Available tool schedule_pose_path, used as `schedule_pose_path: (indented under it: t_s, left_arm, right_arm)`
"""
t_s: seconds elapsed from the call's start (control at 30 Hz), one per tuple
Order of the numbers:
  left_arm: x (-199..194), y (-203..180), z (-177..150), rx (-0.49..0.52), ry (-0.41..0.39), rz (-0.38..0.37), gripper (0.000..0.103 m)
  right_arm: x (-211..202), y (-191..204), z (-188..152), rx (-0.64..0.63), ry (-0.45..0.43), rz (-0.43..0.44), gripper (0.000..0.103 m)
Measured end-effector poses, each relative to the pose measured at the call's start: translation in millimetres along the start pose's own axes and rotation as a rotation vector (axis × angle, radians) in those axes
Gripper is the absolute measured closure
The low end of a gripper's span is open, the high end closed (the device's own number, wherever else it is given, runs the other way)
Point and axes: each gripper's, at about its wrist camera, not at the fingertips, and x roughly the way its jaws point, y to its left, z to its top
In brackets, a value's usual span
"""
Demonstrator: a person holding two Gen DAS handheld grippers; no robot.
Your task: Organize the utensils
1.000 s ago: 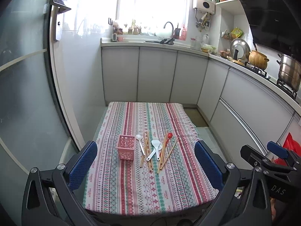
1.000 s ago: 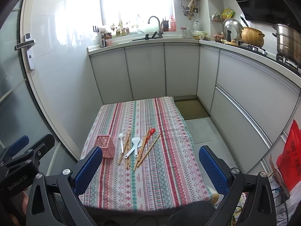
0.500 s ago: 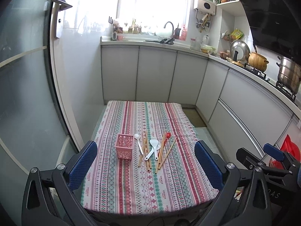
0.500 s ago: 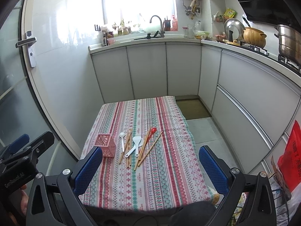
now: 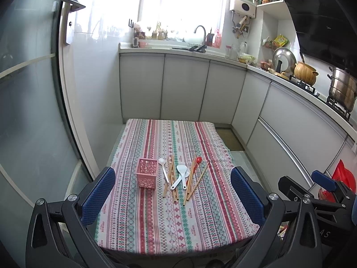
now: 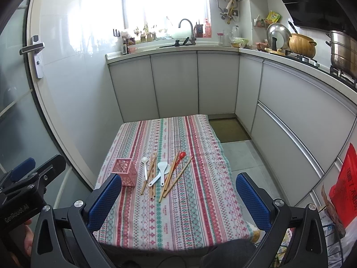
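Kitchen scene, wrist views. Left gripper and right gripper both hover above the near edge of the table, jaws spread wide, nothing held. On the striped tablecloth a pink mesh basket stands upright. Just to its right lie the loose utensils: a small white spoon, two white rice paddles crossing one another, a red spoon and several wooden chopsticks, some overlapping. Cabinets line the far wall.
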Motion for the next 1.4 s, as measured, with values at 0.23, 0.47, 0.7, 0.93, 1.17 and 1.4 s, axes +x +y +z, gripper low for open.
schedule_pose_path:
  t_s: [0.23, 0.47, 0.7, 0.93, 1.17, 1.4]
  left_arm:
    - [1, -1, 0, -0.004, 0.003, -0.002, 0.0]
    - [2, -1, 1, -0.003, 0.004, -0.001, 0.0]
    - [9, 1, -1, -0.001, 0.014, 0.006, 0.0]
    - [19, 3, 0, -0.002, 0.025, 0.01, 0.0]
    - [43, 12, -1, -0.009, 0.044, 0.023, 0.0]
    - [100, 44, -2, -0.07, 0.067, -0.045, 0.0]
  right_arm:
    - [0, 2, -1, -0.004, 0.001, -0.002, 0.0]
    - [1, 2, -2, -0.009, 0.003, -0.003, 0.0]
    - [7, 3, 0, -0.011, 0.018, 0.002, 0.0]
    - [16, 2, 2, -0.011, 0.021, 0.008, 0.0]
    - [31, -5, 5, 0.011, 0.005, 0.022, 0.0]
    - [94, -19, 1, 0.03, 0.034, 0.055, 0.0]
